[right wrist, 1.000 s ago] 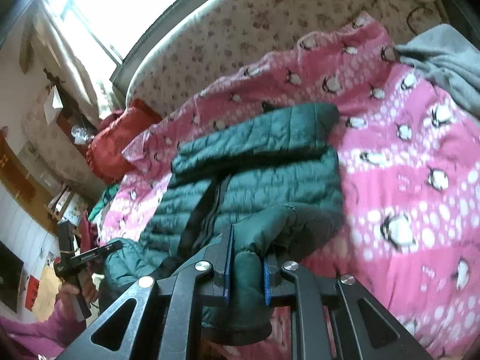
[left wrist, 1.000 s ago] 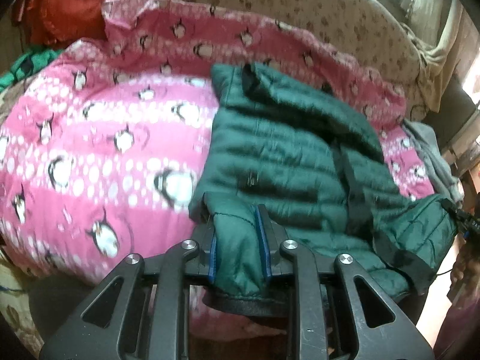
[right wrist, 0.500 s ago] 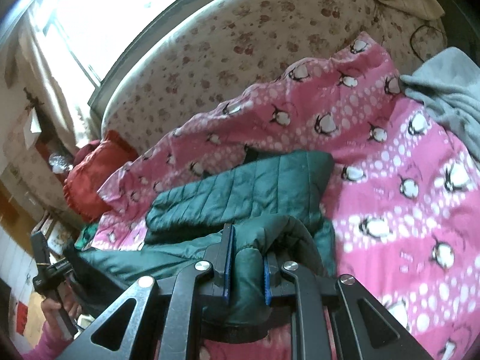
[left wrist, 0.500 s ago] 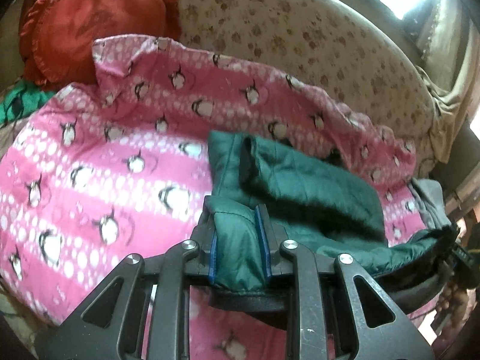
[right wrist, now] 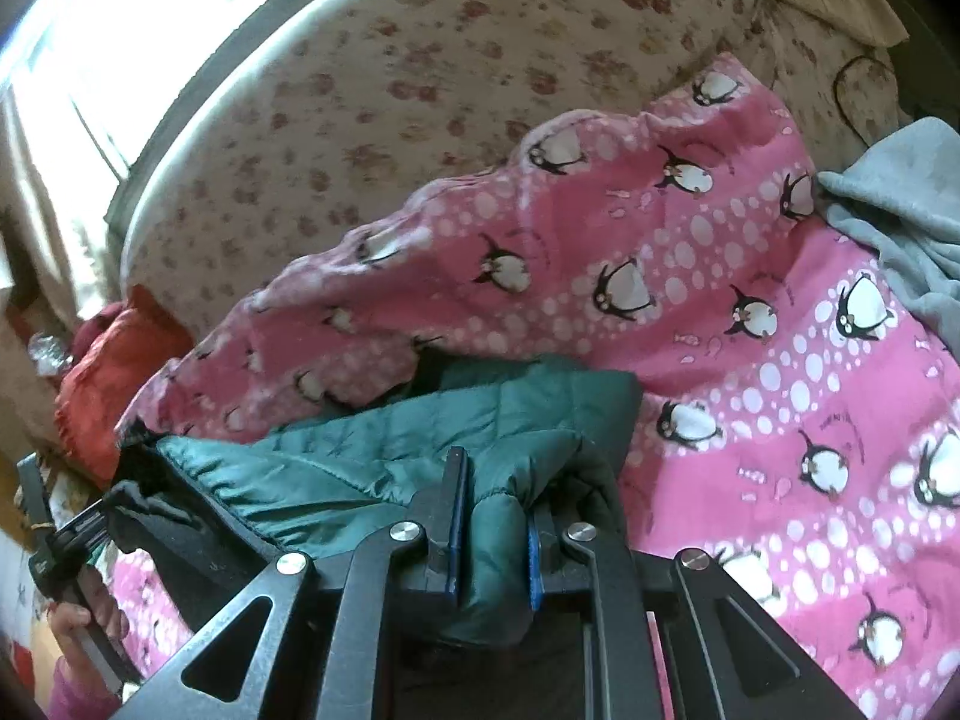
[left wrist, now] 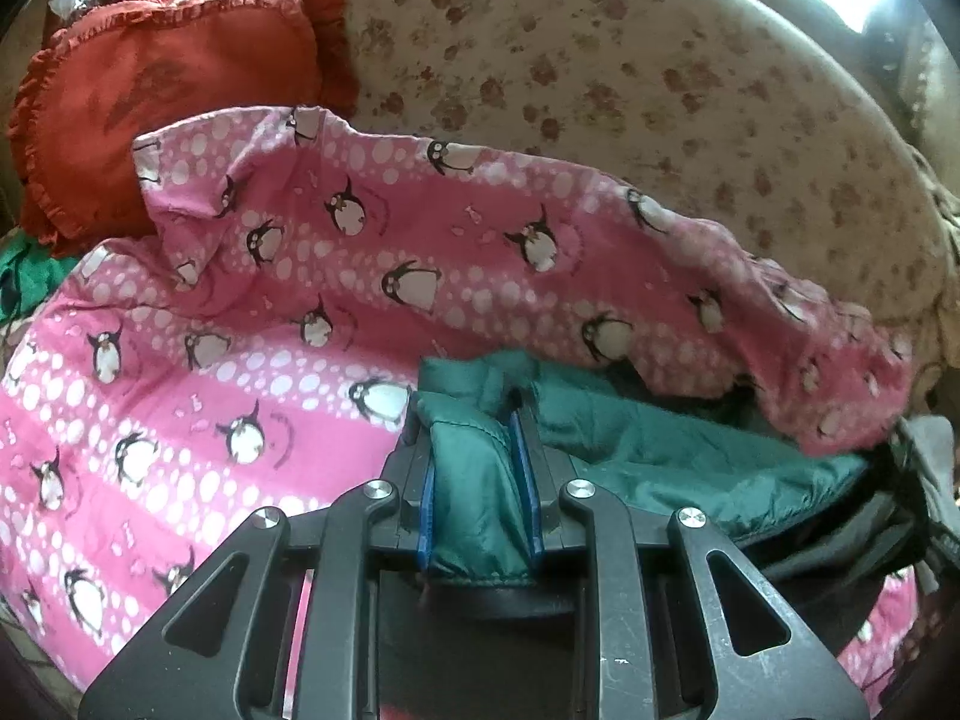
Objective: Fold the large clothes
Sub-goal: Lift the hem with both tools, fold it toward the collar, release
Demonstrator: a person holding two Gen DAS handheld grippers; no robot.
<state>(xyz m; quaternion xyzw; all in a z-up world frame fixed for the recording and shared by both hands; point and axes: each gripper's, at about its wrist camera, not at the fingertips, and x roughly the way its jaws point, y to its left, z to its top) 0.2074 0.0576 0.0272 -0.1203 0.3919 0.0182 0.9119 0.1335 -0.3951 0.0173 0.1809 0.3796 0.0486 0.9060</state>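
Note:
A dark green quilted jacket [left wrist: 672, 456] lies on a pink penguin blanket [left wrist: 252, 324]. My left gripper [left wrist: 477, 450] is shut on one corner of its hem, the green fabric bunched between the blue pads. The lifted hem stretches off to the right over the rest of the jacket. In the right wrist view the jacket [right wrist: 384, 450] shows its black lining at the left, and my right gripper [right wrist: 492, 510] is shut on the other hem corner. The left gripper [right wrist: 66, 534] shows at the far left edge there, held by a hand.
A floral sofa back [left wrist: 660, 90] curves behind the blanket. A red ruffled cushion [left wrist: 156, 90] sits at the back left. A grey garment [right wrist: 900, 210] lies on the blanket's right side. Green cloth [left wrist: 24, 270] peeks out at the left edge.
Both grippers have carried the jacket's hem up and toward the sofa back, folding the lower part over the upper part. Less of the quilted front shows now.

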